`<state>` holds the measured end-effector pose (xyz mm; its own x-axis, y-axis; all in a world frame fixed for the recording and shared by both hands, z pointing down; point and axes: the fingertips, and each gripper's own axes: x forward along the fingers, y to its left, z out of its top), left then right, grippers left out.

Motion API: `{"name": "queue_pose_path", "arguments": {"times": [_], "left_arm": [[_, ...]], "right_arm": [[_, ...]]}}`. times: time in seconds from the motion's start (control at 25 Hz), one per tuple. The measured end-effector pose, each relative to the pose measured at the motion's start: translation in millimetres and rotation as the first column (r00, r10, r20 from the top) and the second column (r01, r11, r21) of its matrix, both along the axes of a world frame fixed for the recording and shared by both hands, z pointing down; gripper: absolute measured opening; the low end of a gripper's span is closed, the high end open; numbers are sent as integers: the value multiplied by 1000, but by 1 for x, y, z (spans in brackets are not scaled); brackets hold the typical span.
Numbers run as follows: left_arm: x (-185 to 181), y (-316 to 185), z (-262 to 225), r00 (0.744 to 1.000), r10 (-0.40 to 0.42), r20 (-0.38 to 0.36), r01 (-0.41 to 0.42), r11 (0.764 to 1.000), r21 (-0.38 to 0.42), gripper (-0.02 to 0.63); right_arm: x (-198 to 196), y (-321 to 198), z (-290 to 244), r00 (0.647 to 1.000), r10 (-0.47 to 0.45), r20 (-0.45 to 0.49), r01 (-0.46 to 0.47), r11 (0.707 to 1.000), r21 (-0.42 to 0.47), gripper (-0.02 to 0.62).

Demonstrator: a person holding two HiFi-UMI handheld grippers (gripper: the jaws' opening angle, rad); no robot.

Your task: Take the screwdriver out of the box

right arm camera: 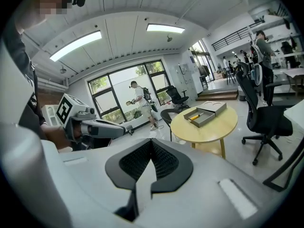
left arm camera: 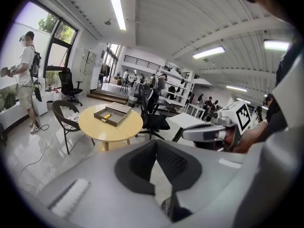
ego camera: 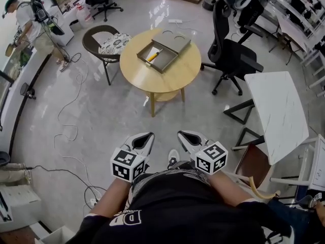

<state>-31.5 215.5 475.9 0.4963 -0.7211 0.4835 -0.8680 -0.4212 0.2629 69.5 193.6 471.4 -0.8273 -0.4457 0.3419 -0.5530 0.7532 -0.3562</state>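
Note:
An open grey box [ego camera: 158, 56] lies on a round wooden table [ego camera: 137, 75] some way ahead, its lid [ego camera: 171, 41] resting beside it. A yellow-handled screwdriver [ego camera: 153, 56] lies inside the box. Both grippers are held close to the person's body, far short of the table. My left gripper [ego camera: 147, 136] and right gripper [ego camera: 185, 135] point toward the table side by side, each with its jaws together and nothing between them. The left gripper view shows its shut jaws, the box [left arm camera: 112, 114] and the screwdriver [left arm camera: 107, 116] beyond. The right gripper view shows the box [right arm camera: 202, 115] and screwdriver [right arm camera: 194, 118].
A dark wicker chair [ego camera: 109, 44] with a patterned cushion stands left of the table; a black office chair [ego camera: 231, 55] stands to its right. A white marble-topped table [ego camera: 277, 113] is at the right. Cables [ego camera: 71, 111] trail over the glossy floor. A person [ego camera: 25, 24] stands far left.

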Motion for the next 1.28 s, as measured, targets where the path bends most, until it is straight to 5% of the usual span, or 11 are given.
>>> {"name": "queue_pose_path", "arguments": {"times": [0.56,1.28], "left_arm": [[27,-100,-6,998,-56,32,56,998,18,58],[21,-136,10,998,-50,36,50,999,-18,58]], "right_arm": [[20,-101,0,997,-66,26,66,998,14,0],[11,-136,18,997,-79,21,79,997,-23,0]]}}
